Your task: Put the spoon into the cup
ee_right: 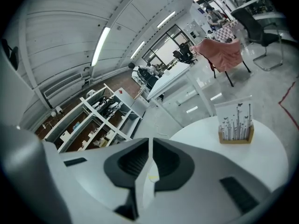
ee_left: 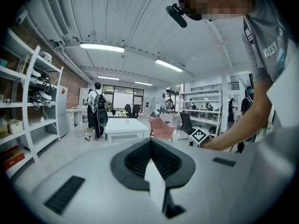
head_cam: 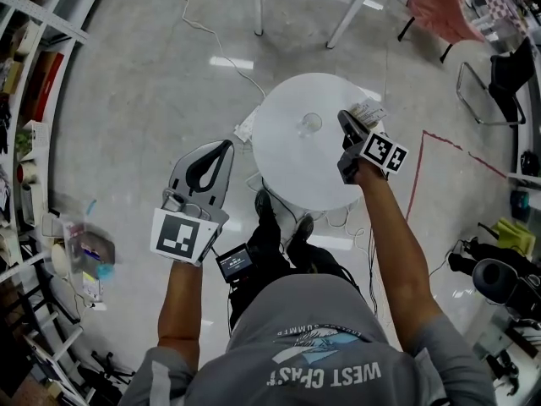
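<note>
Nearest the person, off the left side of the round table [head_cam: 283, 163], the left gripper [head_cam: 221, 149] hangs over the floor with its jaws pressed together on nothing. The right gripper [head_cam: 347, 123] reaches over the table's right edge, its jaws likewise drawn together. Its own view shows only a pale sliver with a yellowish fleck in the seam, too slight to call a spoon. Further in, near the table's middle, stands the clear cup [head_cam: 309, 125], just left of the right gripper's tips. At the table's far right edge stands a small card holder [head_cam: 369, 111].

The step in hand looks like finding and lifting the spoon (unless it already sits in the cup). Done well, the right gripper would open before nearing the table top and keep clear of the light cup, which would probably tip easily.

The spoon cannot be made out anywhere. The cup is small and glassy from above, so its contents are unreadable, and the right gripper's body covers part of the table's right edge.
</note>
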Action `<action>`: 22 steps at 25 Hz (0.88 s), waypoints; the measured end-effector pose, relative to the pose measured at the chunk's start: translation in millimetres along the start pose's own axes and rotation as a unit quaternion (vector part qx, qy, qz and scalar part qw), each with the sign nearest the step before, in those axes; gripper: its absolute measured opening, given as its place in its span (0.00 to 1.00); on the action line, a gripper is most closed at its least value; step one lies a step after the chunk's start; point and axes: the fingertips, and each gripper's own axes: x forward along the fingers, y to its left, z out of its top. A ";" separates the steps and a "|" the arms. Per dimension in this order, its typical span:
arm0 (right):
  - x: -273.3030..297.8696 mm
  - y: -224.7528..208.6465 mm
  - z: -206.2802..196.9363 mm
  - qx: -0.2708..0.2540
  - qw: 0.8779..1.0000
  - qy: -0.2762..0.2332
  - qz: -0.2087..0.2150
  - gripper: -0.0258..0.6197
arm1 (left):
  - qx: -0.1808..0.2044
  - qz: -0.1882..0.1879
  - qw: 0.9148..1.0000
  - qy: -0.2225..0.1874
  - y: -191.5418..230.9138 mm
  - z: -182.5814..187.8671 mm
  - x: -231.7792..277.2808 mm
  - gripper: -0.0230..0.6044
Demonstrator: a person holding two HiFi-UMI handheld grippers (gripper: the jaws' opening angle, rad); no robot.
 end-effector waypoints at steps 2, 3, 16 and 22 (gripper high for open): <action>-0.9 3.6 1.8 0.000 1.000 -0.003 0.002 0.05 | 0.003 0.001 1.000 -0.003 1.5 1.7 -1.4 0.04; -2.6 6.5 3.5 0.000 1.000 -0.005 0.004 0.05 | 0.006 0.002 1.000 -0.005 2.0 2.9 -2.2 0.04; -60.0 90.7 61.7 -0.063 0.993 -0.068 0.074 0.05 | 0.036 -0.007 0.999 -0.034 -2.4 35.2 -1.7 0.04; -97.3 174.8 100.8 -0.107 0.976 -0.118 0.150 0.05 | 0.061 -0.014 0.997 -0.054 -7.6 61.1 -7.5 0.04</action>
